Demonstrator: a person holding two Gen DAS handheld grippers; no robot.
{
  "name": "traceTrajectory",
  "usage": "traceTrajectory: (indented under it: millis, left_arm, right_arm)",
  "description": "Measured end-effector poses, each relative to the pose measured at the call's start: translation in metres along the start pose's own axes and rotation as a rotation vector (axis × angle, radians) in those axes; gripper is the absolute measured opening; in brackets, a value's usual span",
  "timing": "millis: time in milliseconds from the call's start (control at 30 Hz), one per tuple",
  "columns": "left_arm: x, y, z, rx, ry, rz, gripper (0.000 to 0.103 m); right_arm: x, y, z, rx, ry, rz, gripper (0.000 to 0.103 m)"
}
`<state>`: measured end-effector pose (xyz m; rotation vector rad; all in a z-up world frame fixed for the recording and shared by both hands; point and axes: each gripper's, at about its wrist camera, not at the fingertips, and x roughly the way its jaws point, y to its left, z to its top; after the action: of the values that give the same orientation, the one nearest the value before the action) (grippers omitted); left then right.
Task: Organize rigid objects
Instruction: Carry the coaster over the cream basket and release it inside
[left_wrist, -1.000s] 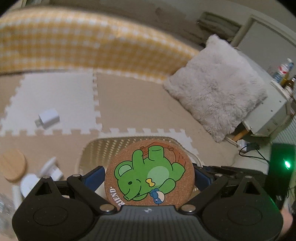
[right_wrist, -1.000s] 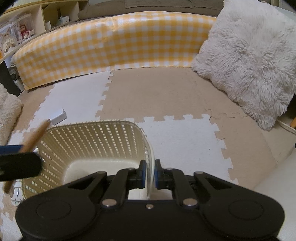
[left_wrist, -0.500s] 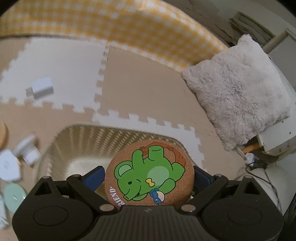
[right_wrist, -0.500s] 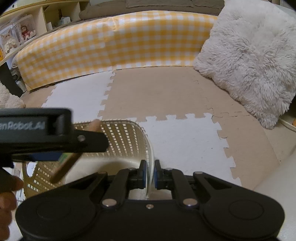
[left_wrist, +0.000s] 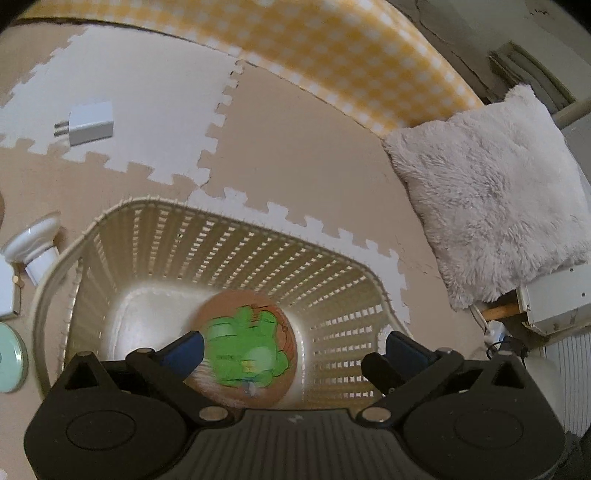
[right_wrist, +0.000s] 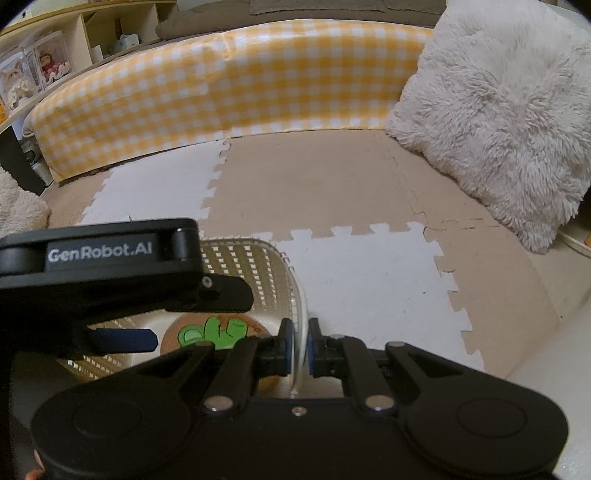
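Observation:
A cream slatted basket (left_wrist: 236, 236) stands on the foam mat. A round cork coaster (left_wrist: 245, 345) with a green cartoon animal is inside the basket, blurred, below my left gripper (left_wrist: 295, 347). The left gripper is open and empty above the basket. The coaster also shows in the right wrist view (right_wrist: 214, 334). My right gripper (right_wrist: 299, 345) is shut on the basket's right rim (right_wrist: 300, 295). The left gripper's body (right_wrist: 99, 266) hangs over the basket in that view.
A white plug adapter (left_wrist: 86, 123) lies on the mat at far left. A white lamp-like object (left_wrist: 31, 249) and a pale green disc (left_wrist: 9, 356) lie left of the basket. A fluffy cushion (left_wrist: 491, 214) and yellow checked bumper (right_wrist: 221, 96) border the mat.
The left gripper moved over the basket, opened and let the coaster go; the coaster dropped into the basket. The right gripper stayed on the rim.

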<state>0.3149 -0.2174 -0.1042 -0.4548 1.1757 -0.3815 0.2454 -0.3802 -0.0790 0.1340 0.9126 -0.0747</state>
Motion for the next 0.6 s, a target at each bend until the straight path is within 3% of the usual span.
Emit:
traceTrajectory:
  millis: [367, 600]
  left_arm:
    - [-0.026, -0.003, 0.001, 0.027, -0.019, -0.024, 0.103]
    - [-0.055, -0.005, -0.007, 0.121, -0.028, -0.020, 0.103]
  right_arm:
    - [-0.001, 0.000, 0.000, 0.006, 0.000, 0.004, 0.008]
    - [0.000, -0.001, 0.000, 0.008, 0.000, 0.006, 0.008]
